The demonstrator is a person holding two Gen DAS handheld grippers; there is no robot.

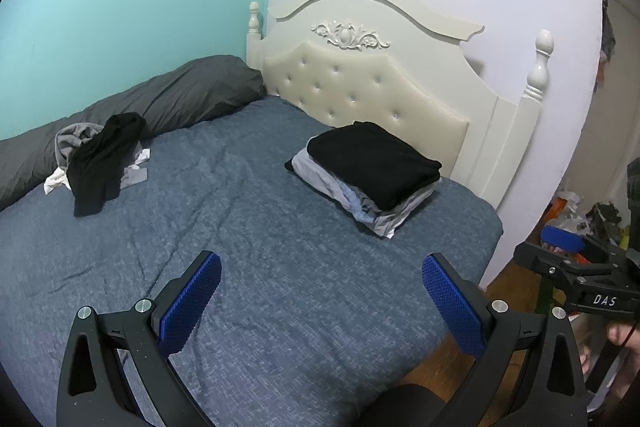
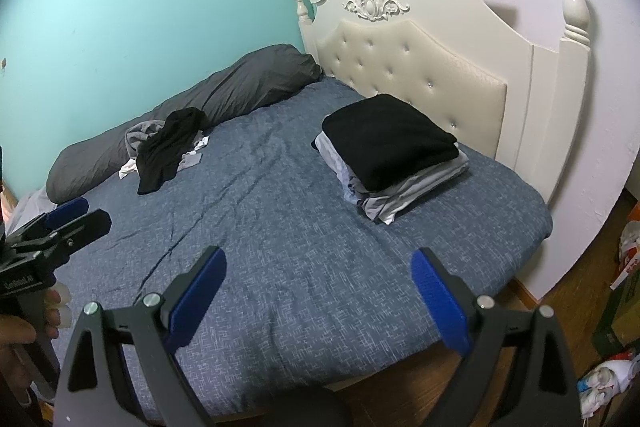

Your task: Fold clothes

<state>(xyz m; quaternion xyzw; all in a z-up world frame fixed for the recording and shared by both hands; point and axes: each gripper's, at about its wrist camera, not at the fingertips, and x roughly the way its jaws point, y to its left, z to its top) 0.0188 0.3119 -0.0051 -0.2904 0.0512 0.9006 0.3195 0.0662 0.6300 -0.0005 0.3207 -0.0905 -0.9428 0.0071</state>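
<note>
Left wrist view: sits behind the left tongs [image 1: 321,301], raised over the foot end of the bed [image 1: 280,267], facing the headboard [image 1: 360,83]; right tongs [image 1: 568,247] at its right edge.

Right wrist view: same height and heading, further right; left tongs [image 2: 66,213] at its left edge.

Shared: blue bed cover, folded stack [image 1: 372,175] near the headboard, loose clothes pile [image 1: 100,159] by the teal wall.

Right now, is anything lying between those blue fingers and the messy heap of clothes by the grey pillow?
Nothing visible: only bare blue bedspread lies between the open left gripper and the unfolded heap. The folded stack sits off right.
</note>
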